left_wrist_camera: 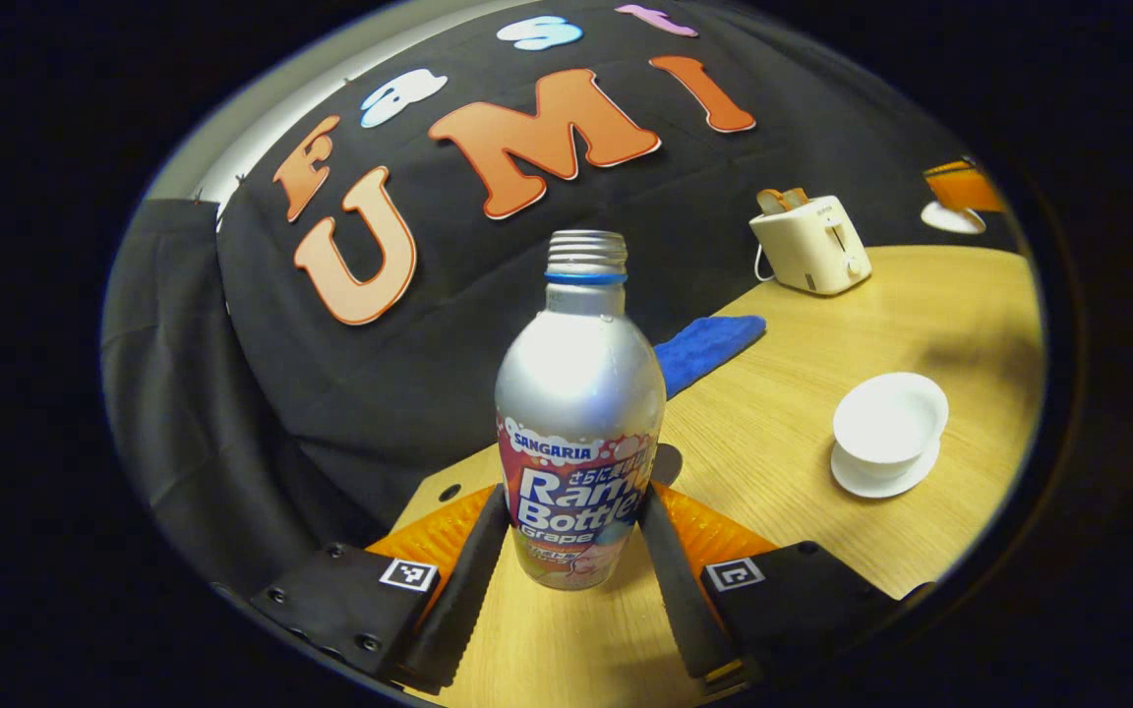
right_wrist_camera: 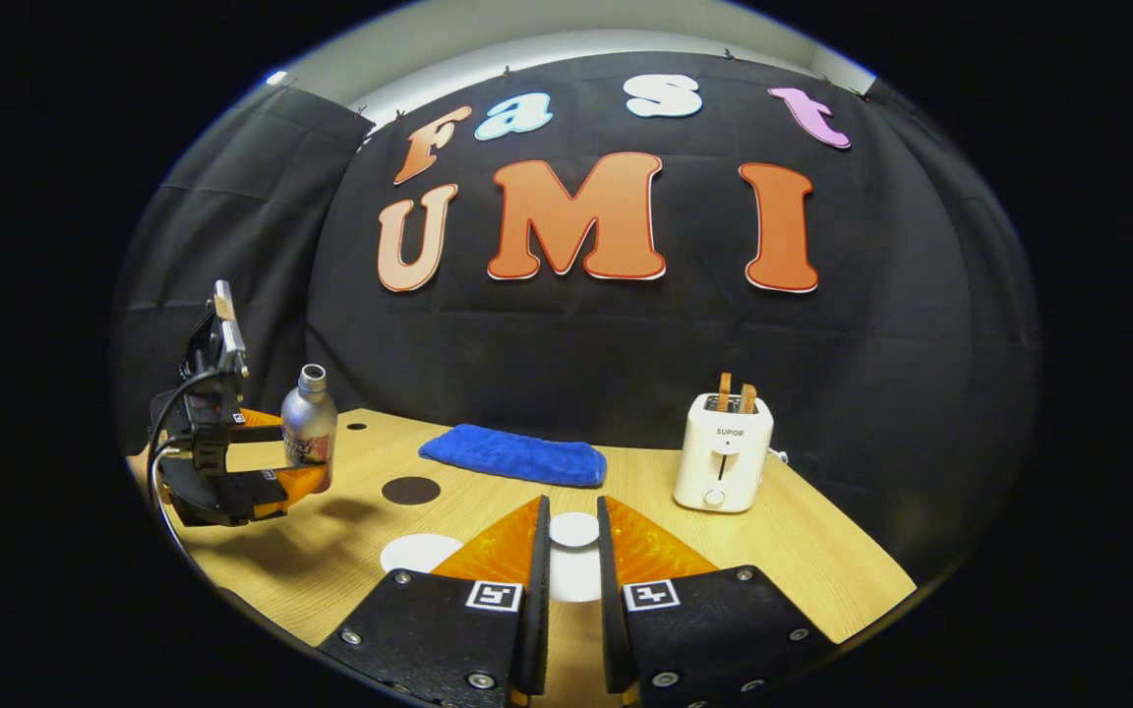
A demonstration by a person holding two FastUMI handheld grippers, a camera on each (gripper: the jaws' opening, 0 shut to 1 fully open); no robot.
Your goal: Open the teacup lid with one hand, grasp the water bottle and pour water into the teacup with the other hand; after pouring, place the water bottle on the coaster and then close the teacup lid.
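left gripper [left_wrist_camera: 574, 551]: jaws clamped on the lower body of the water bottle [left_wrist_camera: 578, 433], one black pad against each side of the label; the bottle stands upright with its cap off and the threaded neck bare, and whether its base touches the wooden worktop [left_wrist_camera: 803, 472] cannot be told. in the right gripper view the same bottle [right_wrist_camera: 309, 429] sits at the far left edge of the worktop [right_wrist_camera: 803, 551], held by the left gripper [right_wrist_camera: 276, 482]. a dark round coaster [right_wrist_camera: 410, 490] lies on the worktop just right of the bottle, apart from it. in the left gripper view the white teacup [left_wrist_camera: 889, 421] stands open on its saucer [left_wrist_camera: 883, 474], well to the right of the bottle. right gripper [right_wrist_camera: 573, 551]: jaws drawn close together on a small white lid [right_wrist_camera: 574, 529], the round knob showing between the tips; contact appears to be on both sides. a white disc [right_wrist_camera: 419, 552], part hidden by the right gripper's left finger, lies on the worktop below it. a folded blue cloth [right_wrist_camera: 515, 455] lies at the back of the worktop against the wall. a cream toaster [right_wrist_camera: 723, 451] with two slices raised stands right of the cloth, also seen in the left gripper view [left_wrist_camera: 810, 246].
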